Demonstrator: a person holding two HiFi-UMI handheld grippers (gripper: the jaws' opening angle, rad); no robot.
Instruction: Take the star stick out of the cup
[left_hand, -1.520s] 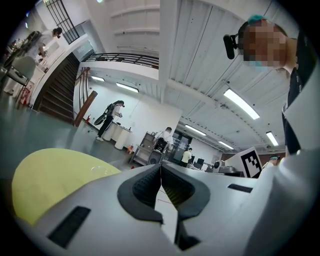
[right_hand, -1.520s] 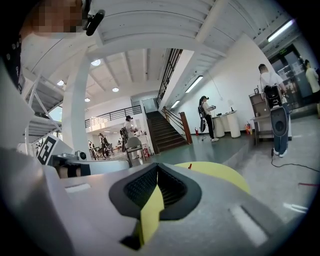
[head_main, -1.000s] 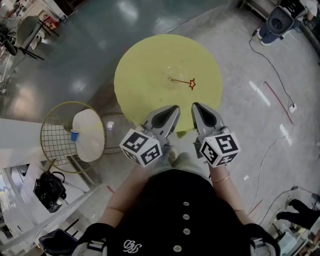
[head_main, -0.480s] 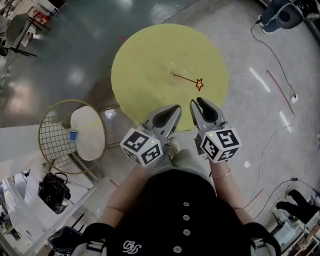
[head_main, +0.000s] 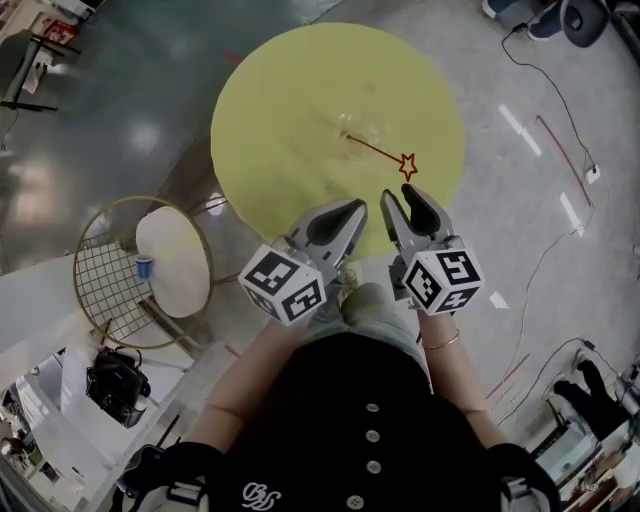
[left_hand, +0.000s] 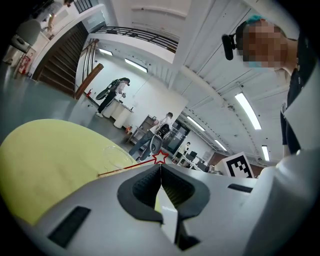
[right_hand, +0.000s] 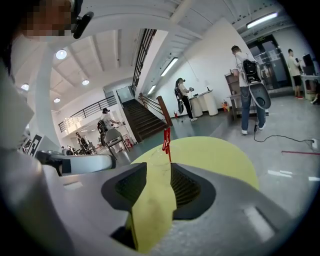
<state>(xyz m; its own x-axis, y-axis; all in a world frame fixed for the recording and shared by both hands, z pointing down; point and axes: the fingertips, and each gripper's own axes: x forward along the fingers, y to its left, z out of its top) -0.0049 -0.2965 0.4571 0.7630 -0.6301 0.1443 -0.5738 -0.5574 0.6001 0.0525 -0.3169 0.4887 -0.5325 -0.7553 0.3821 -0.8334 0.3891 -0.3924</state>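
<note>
A round yellow table (head_main: 280, 120) carries a clear cup (head_main: 357, 131) at its middle, with the star stick (head_main: 385, 153) leaning out of that cup. The approach looks underway. The right gripper (head_main: 402, 197), short of the cup, has just been opening its jaws, with nothing between them. The left gripper (head_main: 352, 208) has its jaws together. The next move calls for bracketing the stick just outside the cup.

The see-through cup (head_main: 357, 130) is too faint to make out well on the yellow table (head_main: 290, 100). The left gripper (head_main: 352, 208) and right gripper (head_main: 399, 193) hide the table's near edge. In the right gripper view, the low end of the star stick (right_hand: 167, 145) is behind a jaw.
</note>
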